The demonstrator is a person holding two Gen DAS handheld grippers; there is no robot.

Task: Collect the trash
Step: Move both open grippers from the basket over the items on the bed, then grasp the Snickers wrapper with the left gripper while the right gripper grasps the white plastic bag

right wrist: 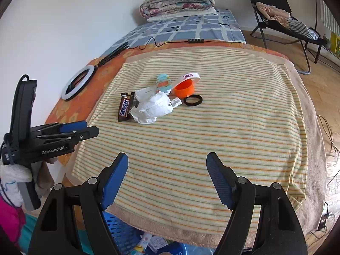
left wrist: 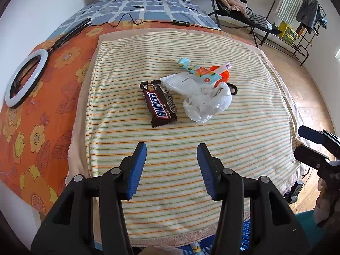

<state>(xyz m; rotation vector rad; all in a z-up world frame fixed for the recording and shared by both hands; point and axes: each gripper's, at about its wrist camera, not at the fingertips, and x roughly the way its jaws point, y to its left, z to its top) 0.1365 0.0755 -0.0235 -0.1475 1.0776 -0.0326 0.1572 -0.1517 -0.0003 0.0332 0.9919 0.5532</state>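
Observation:
A brown Snickers wrapper [left wrist: 159,104] [right wrist: 124,107] lies on the striped towel [left wrist: 170,159] [right wrist: 233,127] beside a crumpled white plastic bag [left wrist: 201,97] [right wrist: 152,108]. A teal patterned wrapper [left wrist: 198,71] [right wrist: 163,82] rests on the bag's far side. My left gripper [left wrist: 171,148] is open and empty, short of the Snickers wrapper; it also shows in the right wrist view [right wrist: 85,128]. My right gripper [right wrist: 167,159] is open and empty over the towel's near part, well short of the trash; it also shows in the left wrist view at the right edge [left wrist: 306,140].
An orange cup [right wrist: 184,88], a white Lakers wristband [right wrist: 191,77] and a black hair band [right wrist: 193,101] lie by the trash. A ring light [left wrist: 25,78] and cable lie at left. A blue basket [right wrist: 121,231] sits below the bed's near edge. Chair and clothes rack at right.

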